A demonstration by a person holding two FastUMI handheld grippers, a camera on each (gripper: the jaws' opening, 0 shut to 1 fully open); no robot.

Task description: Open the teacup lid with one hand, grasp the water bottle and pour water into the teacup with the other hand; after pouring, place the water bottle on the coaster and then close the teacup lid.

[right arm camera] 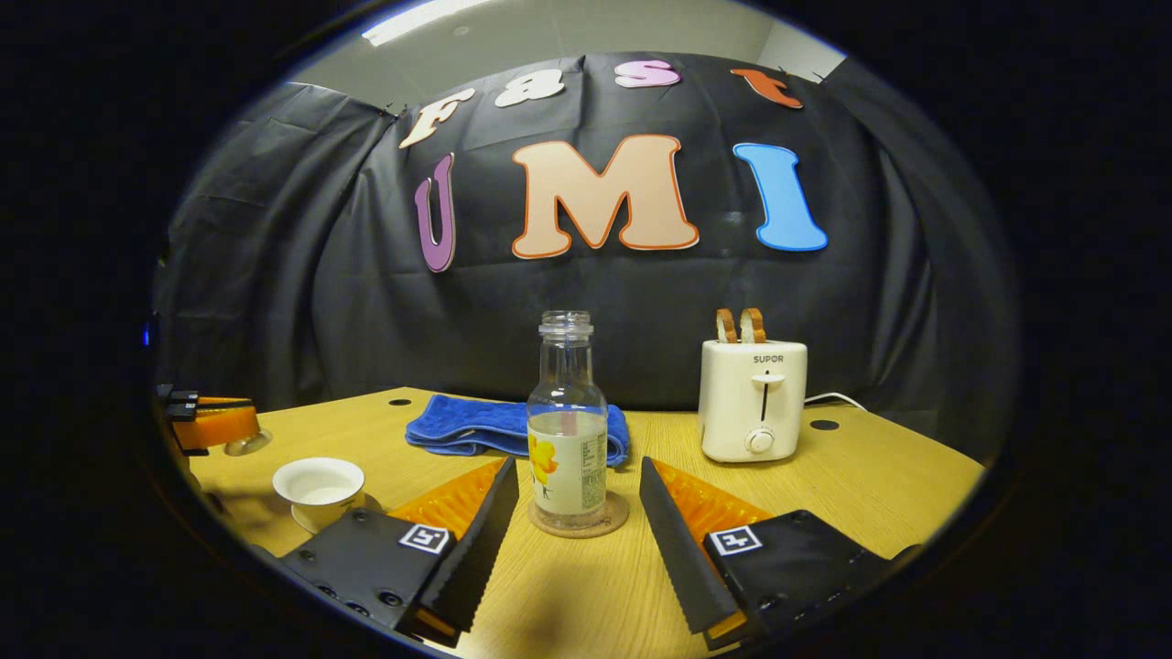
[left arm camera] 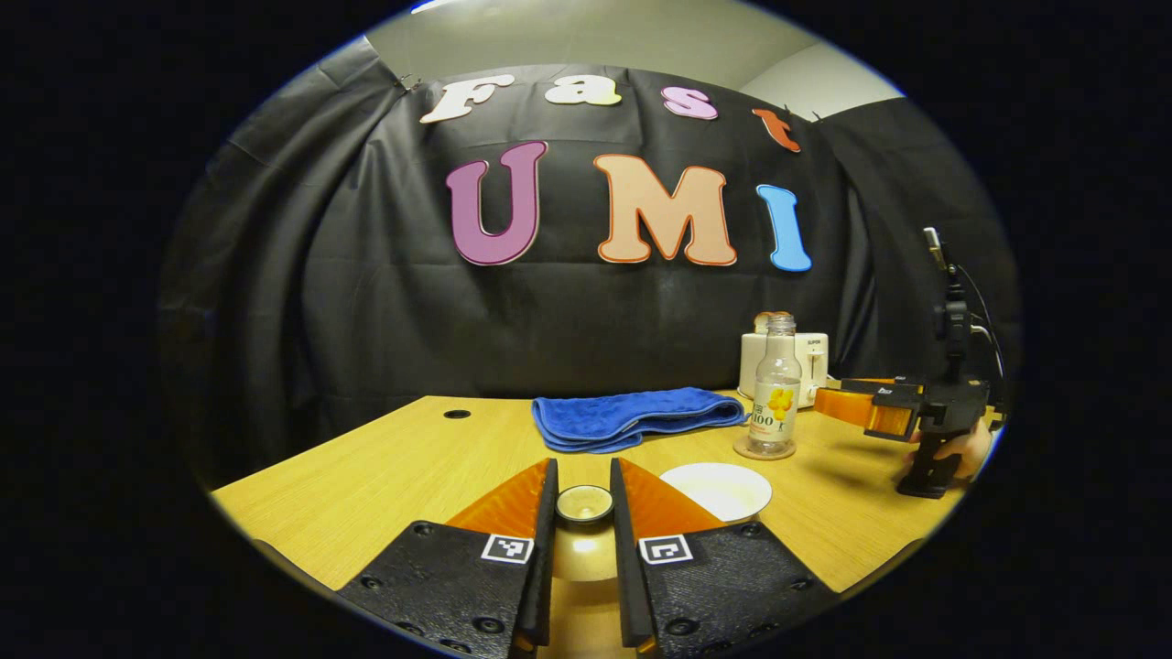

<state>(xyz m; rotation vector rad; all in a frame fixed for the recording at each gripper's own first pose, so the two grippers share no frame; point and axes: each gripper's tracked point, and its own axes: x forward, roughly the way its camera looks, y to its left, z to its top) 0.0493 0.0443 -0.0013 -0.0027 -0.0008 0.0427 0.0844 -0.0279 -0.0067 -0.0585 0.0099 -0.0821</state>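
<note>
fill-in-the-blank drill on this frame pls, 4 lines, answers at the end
1. The water bottle stands upright on the ____.
2. The left gripper is shut on the teacup ____.
3. The fingers of the right gripper stand ____, one on each side of the bottle, touching nothing.
4. The folded cloth behind the bottle is ____ in colour.

Missing words: coaster; lid; open; blue

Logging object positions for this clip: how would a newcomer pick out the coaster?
Start at the white toaster at the back of the wooden table. In front of it stands the clear water bottle. The coaster is the thin round cork-coloured disc under that bottle, flatter than the white teacup.
</note>
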